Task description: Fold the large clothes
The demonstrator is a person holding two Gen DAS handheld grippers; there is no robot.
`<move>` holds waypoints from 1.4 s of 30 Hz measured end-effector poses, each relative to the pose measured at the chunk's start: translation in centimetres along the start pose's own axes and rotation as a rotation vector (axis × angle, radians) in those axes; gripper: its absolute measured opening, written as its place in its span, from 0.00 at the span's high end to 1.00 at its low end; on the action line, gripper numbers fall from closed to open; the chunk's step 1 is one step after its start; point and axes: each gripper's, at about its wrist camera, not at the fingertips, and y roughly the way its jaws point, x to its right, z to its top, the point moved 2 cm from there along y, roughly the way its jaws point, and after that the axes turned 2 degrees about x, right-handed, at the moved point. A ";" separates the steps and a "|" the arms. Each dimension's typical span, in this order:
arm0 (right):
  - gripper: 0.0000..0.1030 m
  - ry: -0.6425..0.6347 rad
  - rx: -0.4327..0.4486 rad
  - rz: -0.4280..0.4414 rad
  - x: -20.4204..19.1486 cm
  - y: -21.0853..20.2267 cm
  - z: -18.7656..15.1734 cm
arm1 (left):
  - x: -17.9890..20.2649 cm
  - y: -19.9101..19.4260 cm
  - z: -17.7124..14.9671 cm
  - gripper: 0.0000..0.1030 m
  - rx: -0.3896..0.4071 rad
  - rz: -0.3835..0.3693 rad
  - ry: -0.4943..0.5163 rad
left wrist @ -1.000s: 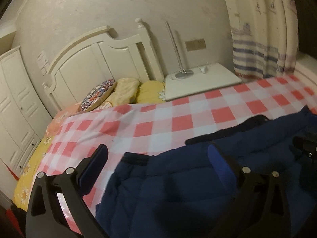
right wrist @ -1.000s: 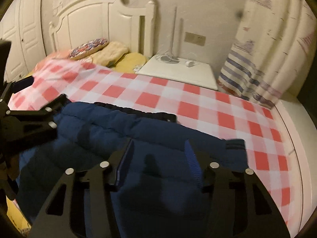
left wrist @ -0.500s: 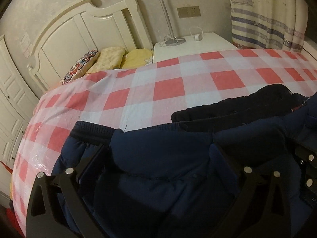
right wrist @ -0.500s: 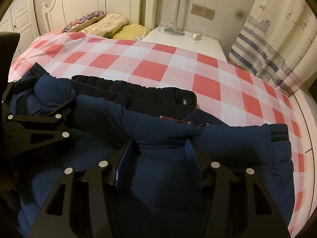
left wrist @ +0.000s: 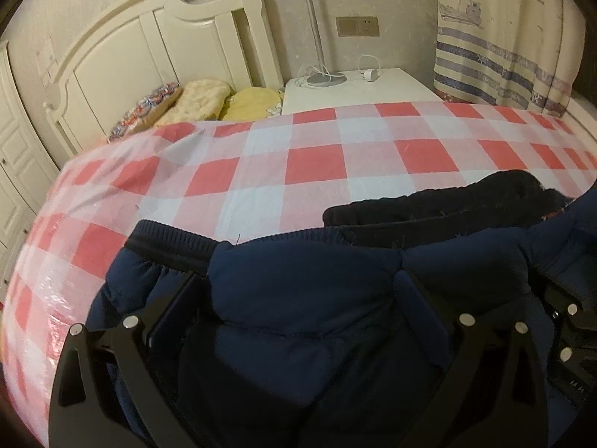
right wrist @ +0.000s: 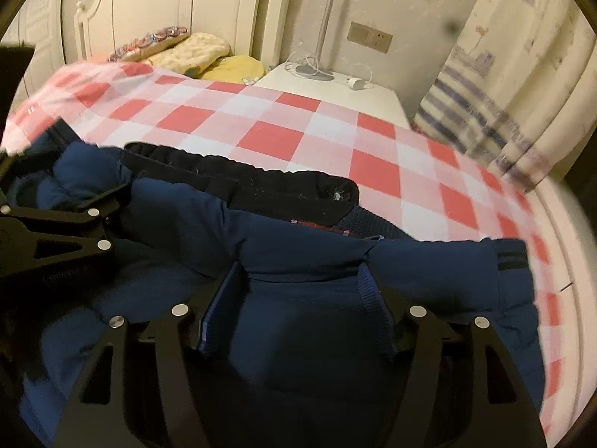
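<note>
A navy padded jacket [left wrist: 306, 291] lies on the red-and-white checked bed cover [left wrist: 313, 164], its black lining and collar [left wrist: 440, 205] showing at the far edge. It also fills the near part of the right wrist view [right wrist: 306, 261]. My left gripper [left wrist: 298, 295] is low over the jacket's left side, jaws wide apart with a thick fold of fabric between them. My right gripper [right wrist: 298, 298] is over the jacket's right side near a ribbed cuff [right wrist: 511, 257], jaws apart with a fold between them. The left gripper also shows at the left in the right wrist view [right wrist: 93, 201].
A white headboard [left wrist: 156, 56] and pillows [left wrist: 209, 100] stand at the far left. A white nightstand [left wrist: 354, 89] with a lamp base and charger is behind the bed. A striped curtain [left wrist: 503, 37] hangs at the far right, a white wardrobe [left wrist: 11, 156] at the left.
Both grippers came down and forward onto the jacket. Jacket folds now sit between the jaws of each, and the black collar edge has come into view.
</note>
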 end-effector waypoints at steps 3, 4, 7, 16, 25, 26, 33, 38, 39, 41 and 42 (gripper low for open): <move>0.33 0.081 -0.014 0.120 1.3 0.3 0.1 | -0.5 0.3 0.0 0.02 -0.014 -0.036 -0.033; 0.30 0.100 -0.013 0.158 1.5 0.3 0.1 | -0.5 0.3 -0.1 0.02 -0.015 -0.040 -0.037; 0.24 0.116 -0.011 0.206 1.5 0.3 0.1 | -0.5 0.3 -0.1 0.02 -0.015 -0.043 -0.040; 0.19 0.169 0.007 0.301 2.2 0.0 0.1 | -0.4 0.3 -0.1 0.02 -0.015 -0.044 -0.043; 0.16 0.189 0.020 0.344 2.6 -0.3 0.0 | -0.4 0.3 -0.1 0.02 -0.014 -0.044 -0.043; 0.16 0.192 0.023 0.349 2.6 -0.4 0.0 | -0.4 0.3 -0.1 0.02 -0.014 -0.044 -0.043; 0.16 0.178 0.153 0.351 2.7 -3.2 -0.2 | -0.4 0.3 -0.1 0.02 -0.014 -0.044 -0.044; 0.16 0.086 0.211 0.193 1.2 -4.6 -0.1 | -0.4 0.3 -0.1 0.02 -0.014 -0.045 -0.045; 0.16 0.059 0.234 0.160 0.7 -5.0 -0.2 | -0.4 0.3 -0.1 0.02 -0.014 -0.045 -0.045; 0.16 0.023 0.264 0.110 0.1 -5.5 -0.3 | -0.4 0.3 -0.1 0.02 -0.014 -0.046 -0.046; 0.16 0.007 0.275 0.088 -0.2 -5.7 -0.3 | -0.4 0.3 -0.1 0.02 -0.014 -0.047 -0.047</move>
